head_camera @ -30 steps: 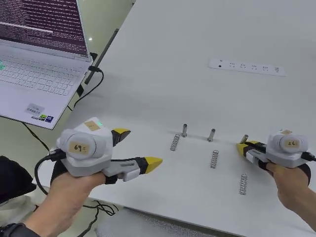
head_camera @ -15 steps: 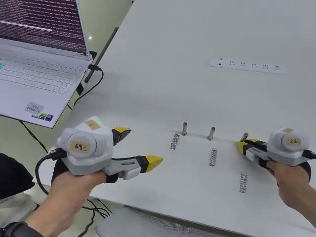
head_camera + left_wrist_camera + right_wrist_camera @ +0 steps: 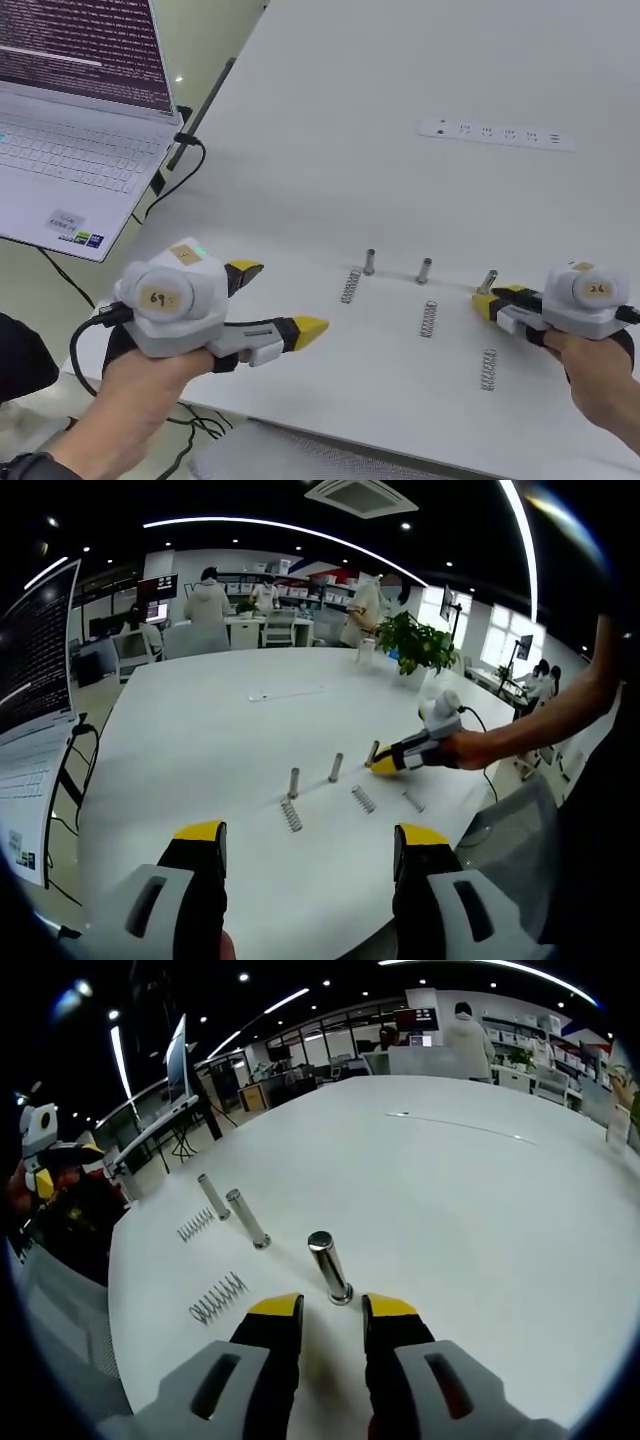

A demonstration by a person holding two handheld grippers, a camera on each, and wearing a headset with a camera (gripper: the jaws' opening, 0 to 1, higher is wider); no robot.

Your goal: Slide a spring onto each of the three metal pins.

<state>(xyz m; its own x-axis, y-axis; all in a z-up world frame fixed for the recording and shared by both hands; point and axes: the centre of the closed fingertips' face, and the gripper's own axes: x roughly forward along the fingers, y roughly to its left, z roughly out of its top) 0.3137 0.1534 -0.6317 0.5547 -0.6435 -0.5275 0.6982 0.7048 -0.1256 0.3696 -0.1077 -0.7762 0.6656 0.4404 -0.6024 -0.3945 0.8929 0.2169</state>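
My left tool (image 3: 283,296) hangs wide open and my right tool (image 3: 331,1312) is barely cracked open, gripping nothing, with a shiny metal pin (image 3: 329,1265) at its 12 o'clock. Small coil springs (image 3: 429,318) lie loose on the white tabletop (image 3: 330,150), each around 6 o'clock of a pin.

You have broad bare tabletop (image 3: 330,150) between the row of three upright pins (image 3: 424,270) and the power strip (image 3: 495,134), and more ahead of your left gripper (image 3: 287,296). Springs (image 3: 428,318) lie flat on your side of the pins, one just beside the left pin (image 3: 369,262). The end pin (image 3: 487,282) stands right before the narrowly parted jaws of your right gripper (image 3: 490,298). The laptop (image 3: 70,150) and cable (image 3: 165,185) keep well left.
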